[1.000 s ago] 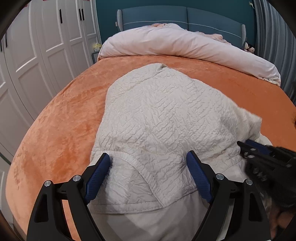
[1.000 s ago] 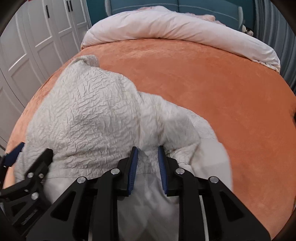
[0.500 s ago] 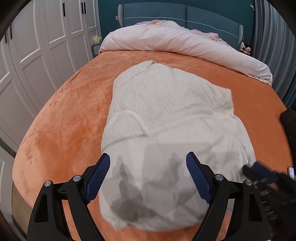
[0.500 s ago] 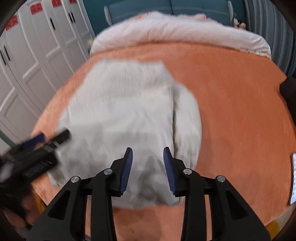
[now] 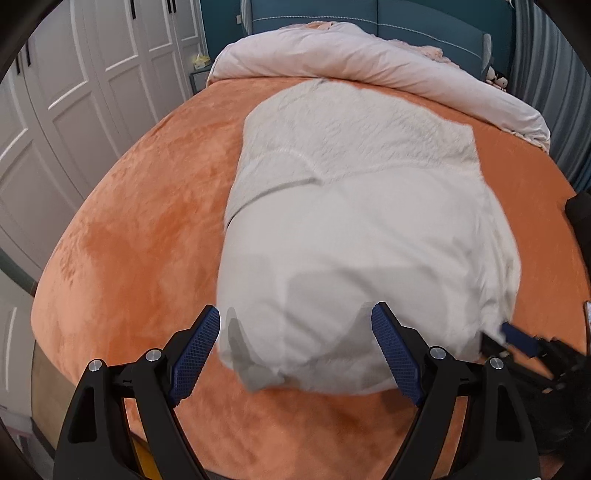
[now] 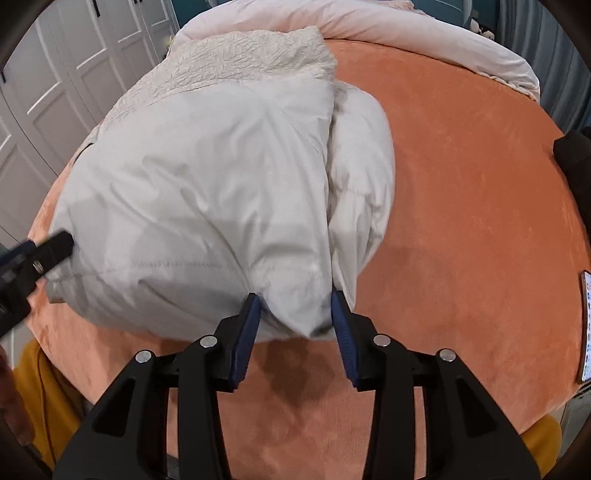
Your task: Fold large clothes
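Note:
A large off-white padded jacket [image 5: 354, 221] lies folded on the orange bedspread [image 5: 140, 236], its smooth side up and its crinkled side showing at the far end; it also shows in the right wrist view [image 6: 207, 184]. My left gripper [image 5: 295, 350] is open and empty, just above the jacket's near edge. My right gripper [image 6: 295, 325] is open, its fingers either side of the jacket's near right corner. The right gripper's tip shows in the left wrist view [image 5: 517, 338], and the left gripper's tip in the right wrist view [image 6: 40, 254].
A rolled pale pink duvet [image 5: 369, 55] lies across the head of the bed before a blue headboard [image 5: 406, 18]. White wardrobe doors [image 5: 66, 92] stand on the left. A phone [image 6: 585, 325] and a dark object [image 6: 576, 155] lie at the bed's right edge.
The right gripper opened and let go of the jacket. Both grippers drew back toward the bed's near edge, and the jacket now lies folded flat.

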Demonstrator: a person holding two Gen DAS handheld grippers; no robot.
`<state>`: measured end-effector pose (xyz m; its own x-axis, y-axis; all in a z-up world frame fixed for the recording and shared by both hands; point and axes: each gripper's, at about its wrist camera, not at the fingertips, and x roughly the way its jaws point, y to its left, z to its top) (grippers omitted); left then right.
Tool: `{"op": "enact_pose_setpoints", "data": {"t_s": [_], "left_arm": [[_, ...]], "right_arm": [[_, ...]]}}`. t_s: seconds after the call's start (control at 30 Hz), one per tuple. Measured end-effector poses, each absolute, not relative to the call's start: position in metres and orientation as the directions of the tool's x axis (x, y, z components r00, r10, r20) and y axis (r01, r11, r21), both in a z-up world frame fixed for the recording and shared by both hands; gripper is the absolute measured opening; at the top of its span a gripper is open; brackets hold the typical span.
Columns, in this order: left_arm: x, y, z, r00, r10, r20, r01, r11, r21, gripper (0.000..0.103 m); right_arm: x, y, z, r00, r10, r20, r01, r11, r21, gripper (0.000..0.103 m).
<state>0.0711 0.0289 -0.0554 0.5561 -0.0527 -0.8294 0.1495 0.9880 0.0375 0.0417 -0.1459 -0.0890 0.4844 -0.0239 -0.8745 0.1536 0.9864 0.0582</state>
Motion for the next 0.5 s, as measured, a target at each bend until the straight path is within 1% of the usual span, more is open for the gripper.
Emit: {"op": "enact_pose_setpoints", "data": {"t_s": [0.1,0.17,0.2,0.33,0.4,0.5], "left_arm": [[0.061,0.043,-0.073,0.528,-0.029,-0.849,0.151,0.987,0.060,0.084],[0.053,0.052,-0.080,0.518,-0.032,-0.855,0.142,0.989,0.049,0.084],[0.046,0.056,-0.082,0.515,-0.038,-0.856,0.134,0.990,0.036,0.083],[0.027,0.057,-0.089,0.528,-0.066,-0.847,0.113,0.994,-0.007,0.083],[0.020,0.052,-0.093,0.541,-0.069,-0.838,0.119,0.993,-0.005,0.083],[0.011,0.042,-0.105,0.556,-0.046,-0.830,0.140,0.989,0.039,0.083]], "right_arm": [[0.032,-0.148,-0.074,0.514,-0.028,-0.857,0.148,0.987,0.056,0.038],[0.021,-0.150,-0.063,0.548,-0.028,-0.836,0.151,0.986,0.065,0.039],[0.015,-0.151,-0.058,0.569,-0.034,-0.821,0.154,0.986,0.066,0.041],[-0.008,-0.150,-0.057,0.620,-0.069,-0.781,0.171,0.984,0.049,0.058],[-0.017,-0.148,-0.066,0.627,-0.095,-0.774,0.181,0.983,0.026,0.063],[-0.025,-0.142,-0.085,0.612,-0.111,-0.783,0.199,0.980,0.017,0.067]]}}
